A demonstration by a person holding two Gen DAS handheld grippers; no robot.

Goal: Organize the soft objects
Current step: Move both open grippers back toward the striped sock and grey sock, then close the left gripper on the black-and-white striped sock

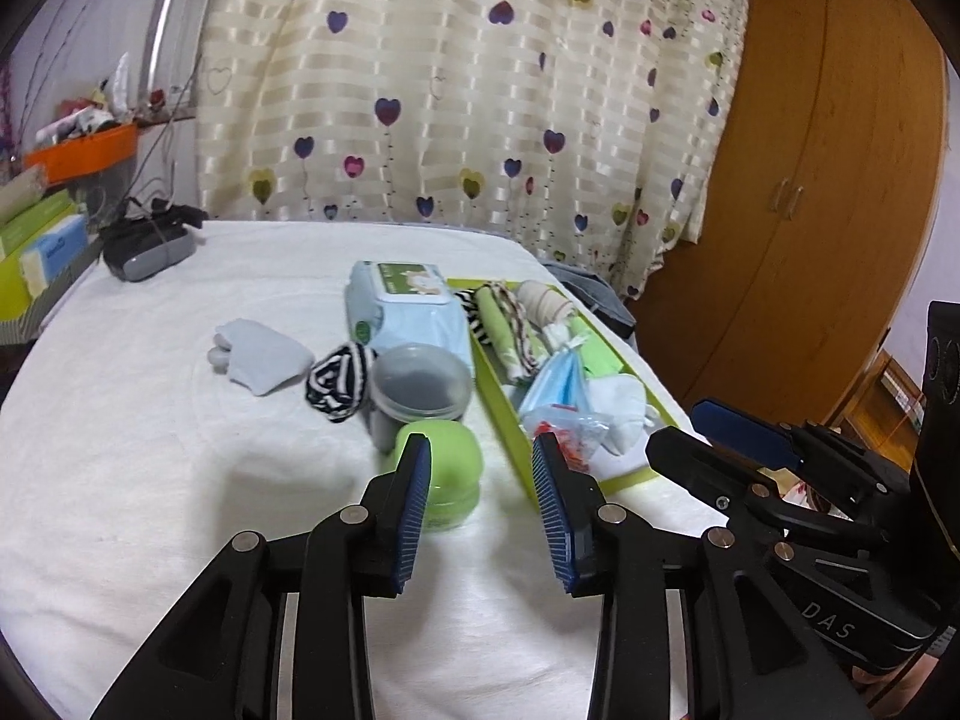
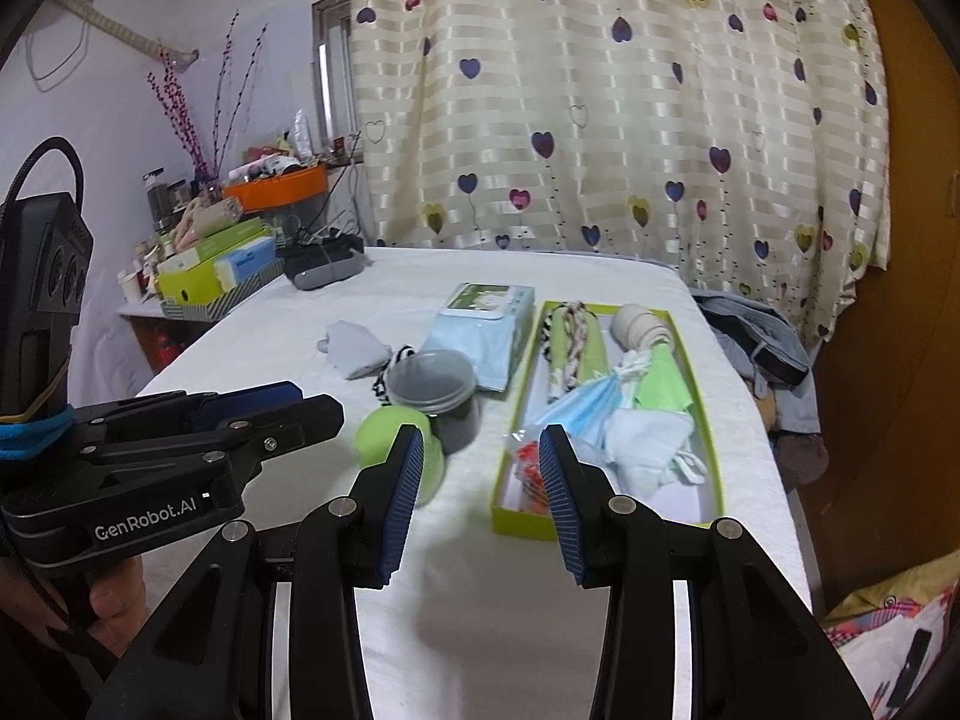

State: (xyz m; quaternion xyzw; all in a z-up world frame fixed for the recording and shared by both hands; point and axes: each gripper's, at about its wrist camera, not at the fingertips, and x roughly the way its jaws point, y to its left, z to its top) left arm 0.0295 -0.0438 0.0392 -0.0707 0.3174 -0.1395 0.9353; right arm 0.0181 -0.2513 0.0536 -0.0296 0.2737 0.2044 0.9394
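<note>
White bedsheet (image 1: 150, 450) bare nearside, green tray (image 2: 714, 450) near right edge, both hand-held grippers parted, empty.

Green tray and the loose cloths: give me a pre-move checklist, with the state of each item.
1. Left gripper empty, jaws apart: ok.
2. Right gripper empty, jaws apart: ok.
3. Pale blue cloth out of the green tray: not ok.
4. Striped cloth also on the white table, touching the grey jar: not ok.
5. Free space in the tray: near end mostly bare, ok.
6. Green ball stable: cannot tell.
</note>
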